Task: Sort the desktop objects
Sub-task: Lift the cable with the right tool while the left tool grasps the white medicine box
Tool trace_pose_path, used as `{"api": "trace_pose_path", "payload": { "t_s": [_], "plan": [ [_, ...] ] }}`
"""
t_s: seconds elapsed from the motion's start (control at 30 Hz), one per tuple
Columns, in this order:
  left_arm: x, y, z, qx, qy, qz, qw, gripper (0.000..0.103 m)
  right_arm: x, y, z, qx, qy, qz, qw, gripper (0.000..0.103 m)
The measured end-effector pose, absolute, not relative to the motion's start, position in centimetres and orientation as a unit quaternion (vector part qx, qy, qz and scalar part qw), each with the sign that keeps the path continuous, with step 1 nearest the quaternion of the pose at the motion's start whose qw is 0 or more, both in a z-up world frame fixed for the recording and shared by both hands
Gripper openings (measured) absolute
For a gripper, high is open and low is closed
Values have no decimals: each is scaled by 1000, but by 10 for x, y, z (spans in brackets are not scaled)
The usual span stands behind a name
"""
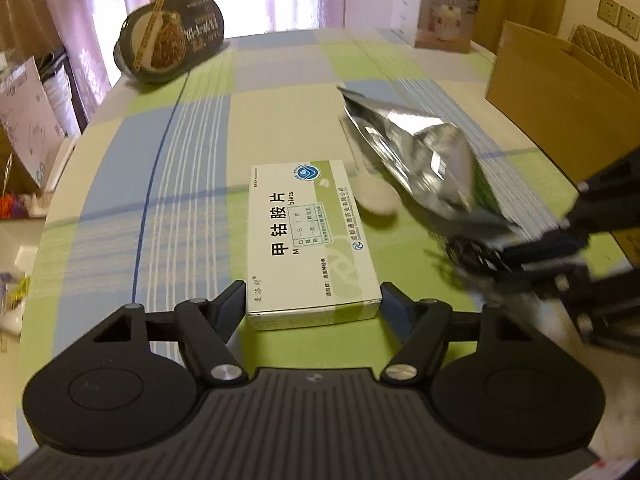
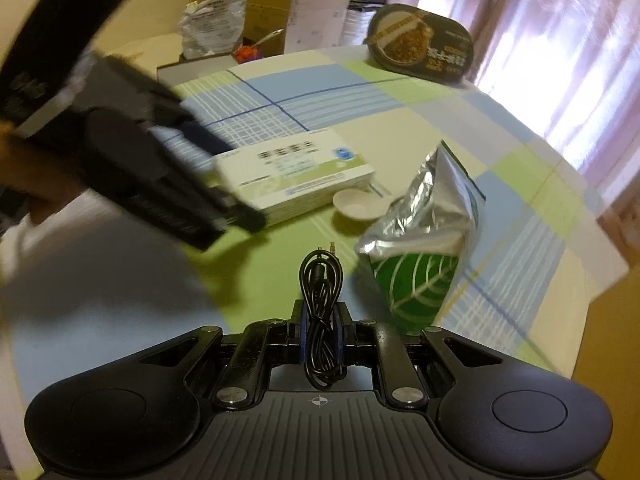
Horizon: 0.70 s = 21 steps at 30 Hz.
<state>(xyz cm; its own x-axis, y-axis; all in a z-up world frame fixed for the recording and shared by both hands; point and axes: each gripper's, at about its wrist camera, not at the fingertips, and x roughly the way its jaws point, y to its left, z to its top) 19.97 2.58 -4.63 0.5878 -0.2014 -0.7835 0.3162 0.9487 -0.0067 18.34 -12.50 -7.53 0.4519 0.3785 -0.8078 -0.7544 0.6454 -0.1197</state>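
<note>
We read "甲钴胺片" in big black characters on the white-green medicine box point(image 1: 310, 240), plus a partial "blets" beside it and small "麦洛舒" near its lower corner. Print on the dark noodle bowl point(image 1: 170, 36) and the carton point(image 1: 448, 4) at the far edge is too blurred for us to read.

Left claw point(image 1: 313, 300) spread wide and low over the bench, a finger point(image 1: 232, 298) on either side of the near end of a medicine box point(image 1: 308, 236); right claw point(image 2: 320, 328) clamped tight on a coiled black cable point(image 2: 321, 300), angled towards the left one.
</note>
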Motion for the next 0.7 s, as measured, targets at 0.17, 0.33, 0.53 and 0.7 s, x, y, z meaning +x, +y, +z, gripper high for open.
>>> {"api": "trace_pose_path", "payload": {
  "t_s": [0.17,0.33,0.53,0.7],
  "plan": [
    [142,11,-37,73,452,-154,876,68,158,-144,-69,-210,412,334,821,10],
    [97,3,-36,56,469,-154,868,69,132,-165,-64,-176,432,320,824,10],
    [83,0,-32,47,455,-132,879,81,113,-173,-66,-166,442,302,829,10],
    [95,-5,-33,60,446,-123,885,85,109,-176,-70,-160,434,284,840,10]
  ]
}}
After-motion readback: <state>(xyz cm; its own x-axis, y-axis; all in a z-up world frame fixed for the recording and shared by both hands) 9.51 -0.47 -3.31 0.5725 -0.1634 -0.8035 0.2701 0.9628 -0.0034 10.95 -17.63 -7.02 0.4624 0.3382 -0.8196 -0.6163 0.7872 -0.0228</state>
